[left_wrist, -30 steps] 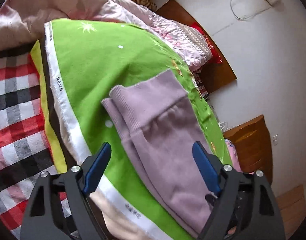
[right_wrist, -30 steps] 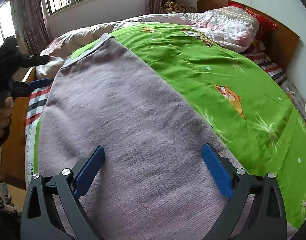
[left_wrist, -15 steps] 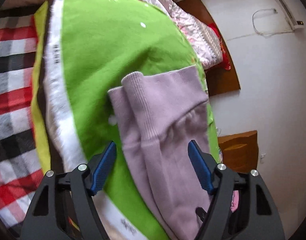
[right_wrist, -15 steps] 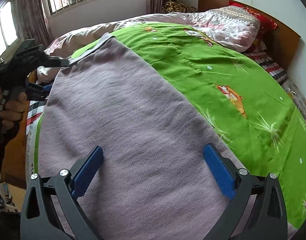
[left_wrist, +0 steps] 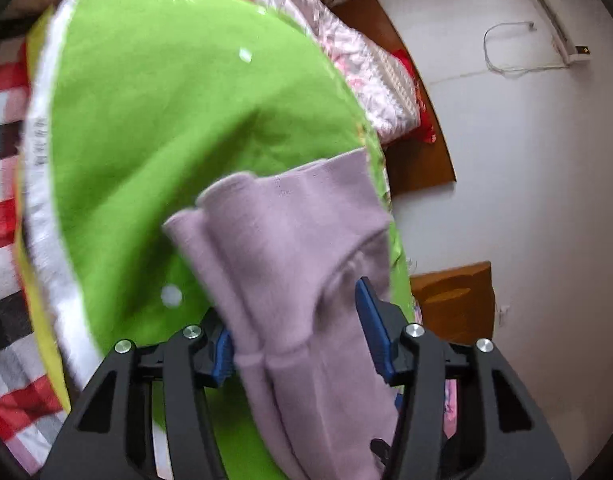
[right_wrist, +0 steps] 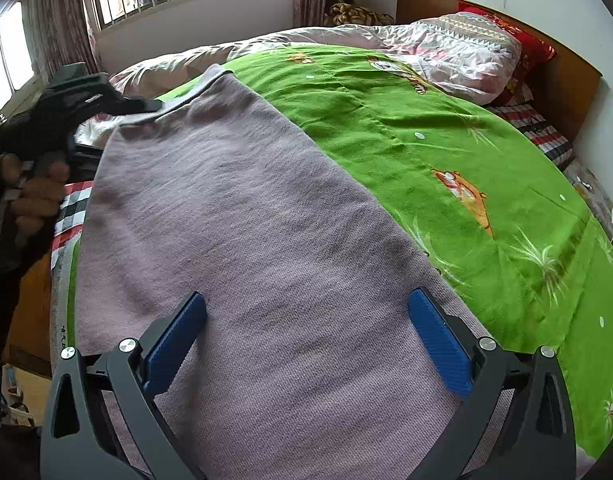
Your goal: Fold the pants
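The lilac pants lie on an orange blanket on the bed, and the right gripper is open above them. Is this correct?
Not quite: the blanket is green, not orange, as the right wrist view shows. The rest holds: the lilac pants lie on it on the bed, and the right gripper is open above them.

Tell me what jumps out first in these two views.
The lilac pants lie long across a bright green blanket that covers the bed. At their far end the left hand-held gripper has been closing around the ribbed cuff, which sits between its jaws. The right hand-held gripper hangs open over the near end of the pants.
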